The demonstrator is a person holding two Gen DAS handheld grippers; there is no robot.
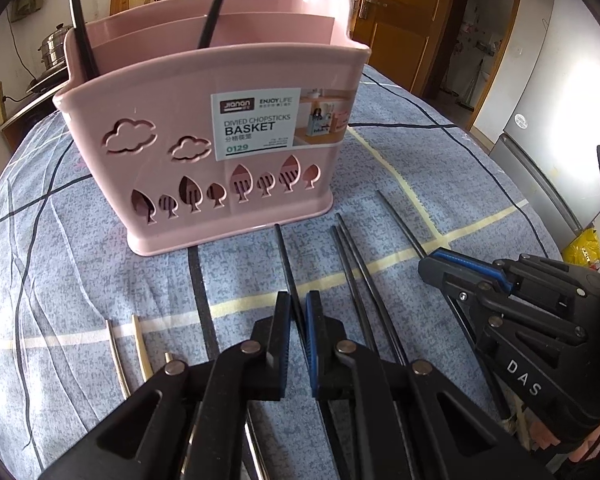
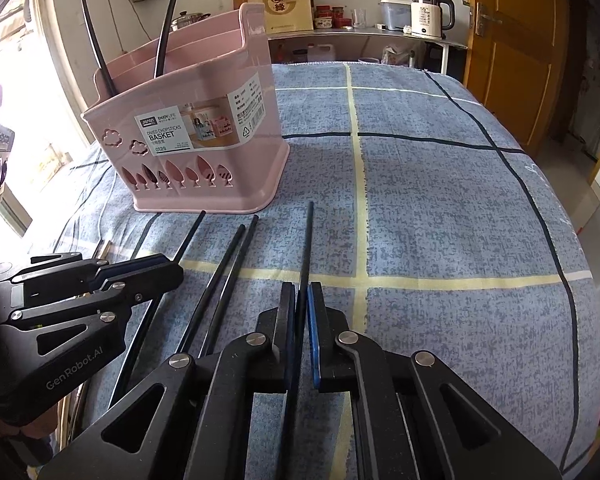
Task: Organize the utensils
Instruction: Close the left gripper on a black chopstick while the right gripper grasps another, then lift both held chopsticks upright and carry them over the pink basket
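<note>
Pinching one black chopstick (image 1: pixel 286 264) in my left gripper (image 1: pixel 299 312) and another chopstick (image 2: pixel 306 248) in my right gripper (image 2: pixel 301 304), both lying on the checked cloth (image 2: pixel 440 208) before the pink basket (image 1: pixel 204 120); a loose pair (image 1: pixel 352 256) lies between them.

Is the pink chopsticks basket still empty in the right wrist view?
No: two black chopsticks already stand inside the pink chopsticks basket, sticking up above its rim.
</note>
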